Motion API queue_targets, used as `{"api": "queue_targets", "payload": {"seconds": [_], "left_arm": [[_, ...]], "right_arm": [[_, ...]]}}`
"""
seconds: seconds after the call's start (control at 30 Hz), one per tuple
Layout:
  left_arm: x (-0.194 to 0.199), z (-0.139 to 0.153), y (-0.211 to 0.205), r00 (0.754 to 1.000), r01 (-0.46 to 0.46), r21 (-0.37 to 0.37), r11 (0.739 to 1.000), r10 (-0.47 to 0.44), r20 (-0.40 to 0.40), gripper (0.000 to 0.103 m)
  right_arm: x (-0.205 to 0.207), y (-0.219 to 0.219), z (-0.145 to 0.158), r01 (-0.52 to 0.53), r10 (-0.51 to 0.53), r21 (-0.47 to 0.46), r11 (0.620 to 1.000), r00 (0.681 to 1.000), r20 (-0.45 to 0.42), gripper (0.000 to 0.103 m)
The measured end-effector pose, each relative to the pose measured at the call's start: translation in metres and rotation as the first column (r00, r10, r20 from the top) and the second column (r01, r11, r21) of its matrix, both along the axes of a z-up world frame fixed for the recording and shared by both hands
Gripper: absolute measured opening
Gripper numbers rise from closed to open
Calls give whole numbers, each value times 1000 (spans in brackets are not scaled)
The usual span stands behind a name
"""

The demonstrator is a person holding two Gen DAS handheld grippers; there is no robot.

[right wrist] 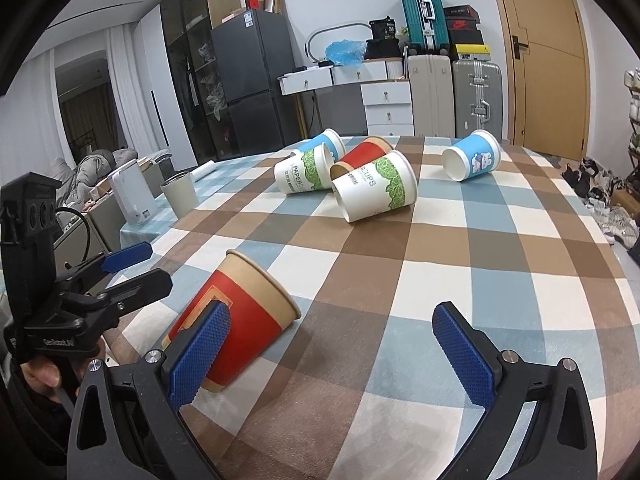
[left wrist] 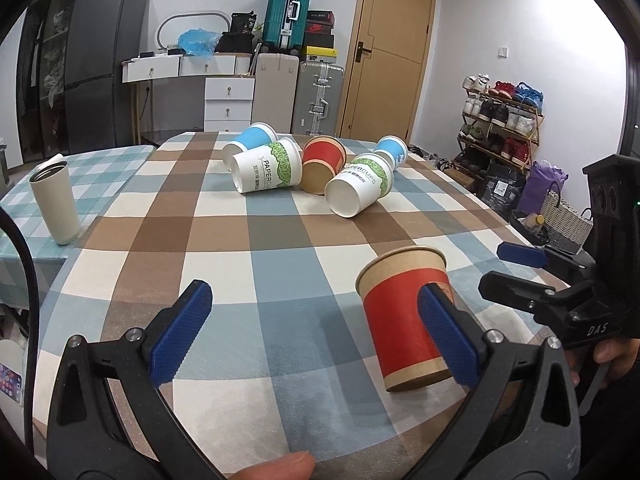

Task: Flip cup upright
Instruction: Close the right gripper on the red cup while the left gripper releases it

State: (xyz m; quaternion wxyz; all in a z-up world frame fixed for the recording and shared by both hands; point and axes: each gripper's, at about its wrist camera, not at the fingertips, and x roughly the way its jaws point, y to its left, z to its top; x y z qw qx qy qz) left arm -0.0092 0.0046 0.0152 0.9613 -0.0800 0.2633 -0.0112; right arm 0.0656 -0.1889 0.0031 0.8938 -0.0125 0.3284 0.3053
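A red and brown paper cup (left wrist: 404, 316) stands upright on the checked tablecloth (left wrist: 256, 248), near the front edge; it also shows in the right wrist view (right wrist: 240, 320). My left gripper (left wrist: 316, 328) is open and empty; its right finger is beside the cup. My right gripper (right wrist: 340, 348) is open and empty; its left finger is in front of the cup. Further back lie several cups on their sides: two white and green (left wrist: 266, 170) (left wrist: 358, 184), two blue (left wrist: 252, 140) (right wrist: 474, 159), one red (left wrist: 322, 164).
A beige tumbler (left wrist: 54, 202) stands on the left, on a teal checked cloth. A white kettle (right wrist: 130, 192) is beyond it. Suitcases, drawers, a fridge and a door line the far wall. A shoe rack (left wrist: 500, 120) is on the right.
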Motion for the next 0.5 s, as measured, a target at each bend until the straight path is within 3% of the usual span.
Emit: {"api": "queue_targets", "payload": {"seconds": [0.2,0.5], "left_arm": [[-3,-3,6,999,-5,4,1000,5,32,103],[-4,-7,12,999,-21,3,1000,21,26,103]], "right_arm": [[3,10,-1,-5,7,16,1000,996,-91,103],[18,28,-9,-26,52,96,995,958,-281,103]]}}
